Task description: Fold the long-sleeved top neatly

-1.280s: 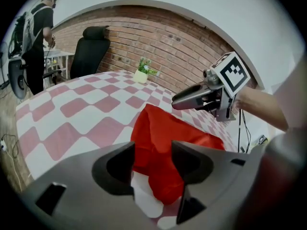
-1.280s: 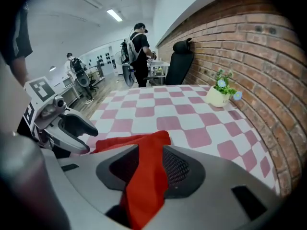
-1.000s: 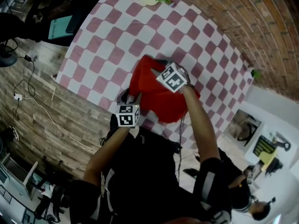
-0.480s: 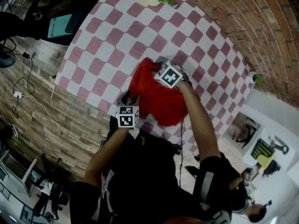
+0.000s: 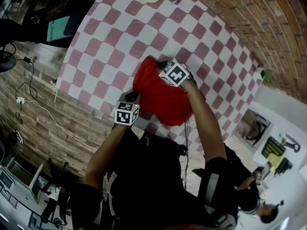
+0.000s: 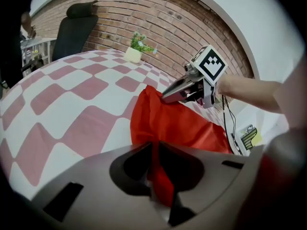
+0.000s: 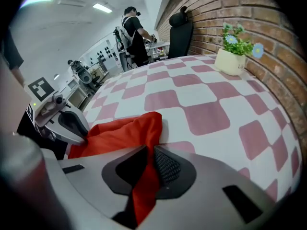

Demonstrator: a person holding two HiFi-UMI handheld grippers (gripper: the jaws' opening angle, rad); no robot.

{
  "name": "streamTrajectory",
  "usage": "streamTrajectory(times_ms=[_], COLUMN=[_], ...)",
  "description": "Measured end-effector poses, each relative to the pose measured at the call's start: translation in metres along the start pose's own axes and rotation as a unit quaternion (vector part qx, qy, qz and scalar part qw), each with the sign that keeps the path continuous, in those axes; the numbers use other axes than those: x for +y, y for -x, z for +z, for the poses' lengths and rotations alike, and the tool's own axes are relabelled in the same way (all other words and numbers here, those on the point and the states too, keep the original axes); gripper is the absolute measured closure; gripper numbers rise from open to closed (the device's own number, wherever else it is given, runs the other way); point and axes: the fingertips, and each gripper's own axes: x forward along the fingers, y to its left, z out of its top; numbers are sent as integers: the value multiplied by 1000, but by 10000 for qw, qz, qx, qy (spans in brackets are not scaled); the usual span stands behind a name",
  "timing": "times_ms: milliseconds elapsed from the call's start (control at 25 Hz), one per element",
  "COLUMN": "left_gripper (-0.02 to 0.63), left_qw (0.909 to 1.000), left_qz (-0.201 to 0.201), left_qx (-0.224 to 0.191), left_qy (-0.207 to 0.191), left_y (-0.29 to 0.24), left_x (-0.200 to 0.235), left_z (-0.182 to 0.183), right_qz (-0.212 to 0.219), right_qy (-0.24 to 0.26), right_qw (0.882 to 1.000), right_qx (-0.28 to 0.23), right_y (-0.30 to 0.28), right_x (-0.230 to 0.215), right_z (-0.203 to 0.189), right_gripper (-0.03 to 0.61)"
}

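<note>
Now that left gripper (image 6: pixel 153 150) and right gripper (image 7: pixel 148 155) have just clamped it, red top (image 5: pixel 163 102), long axis seemingly diagonal across table (image 5: pixel 120 28).

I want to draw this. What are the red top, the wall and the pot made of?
The top looks like thin, soft, matte cloth: it creases and droops. The wall is rough brick with pale mortar lines. The pot is smooth and cream, maybe ceramic or plastic; I can't tell.

No words or numbers are legible; the left gripper (image 6: pixel 156 152) and right gripper (image 7: pixel 149 161) bear square markers (image 5: pixel 126 114).
</note>
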Motion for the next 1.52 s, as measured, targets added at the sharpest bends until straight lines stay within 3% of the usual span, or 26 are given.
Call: streamTrajectory(times_ms=[240, 360, 440, 640, 800, 1080, 1280, 1400, 1520], left_gripper=[565, 566, 566, 566, 566, 566, 566, 566, 566], left_qw=[9947, 9855, 9747, 9265, 8728, 8069, 7795, 7668, 7628], left_qz=[-457, -706, -857, -1122, -1279, -1555, -1814, -1837, -1855], left_qx=[316, 505, 631, 1011, 1168, 1254, 1326, 1360, 1440], left_qy=[-863, -1455, -1964, -3445, -4563, -5559, -5847, -5998, -6025], left_y=[-10, -22, -33, -70, -108, -155, -175, -183, -189], left_x=[2, -1, -6, -32, -68, -137, -176, -191, -196], left_z=[33, 54, 69, 102, 127, 144, 145, 144, 140], right_qz=[-388, -712, -849, -1354, -1674, -2056, -2150, -2226, -2240], right_qy=[-735, -1081, -1398, -2197, -3016, -3813, -4387, -4520, -4578], right_qw=[9962, 9908, 9852, 9629, 9330, 8931, 8593, 8495, 8458], right_qx=[-258, -397, -518, -784, -1030, -1217, -1511, -1564, -1576], right_y=[15, 28, 39, 69, 96, 131, 150, 154, 152], right_x=[-30, -52, -61, -85, -95, -94, -84, -81, -80], right_z=[-19, -37, -51, -105, -158, -240, -278, -294, -301], right_gripper=[537, 537, 537, 537, 537, 537, 537, 538, 537])
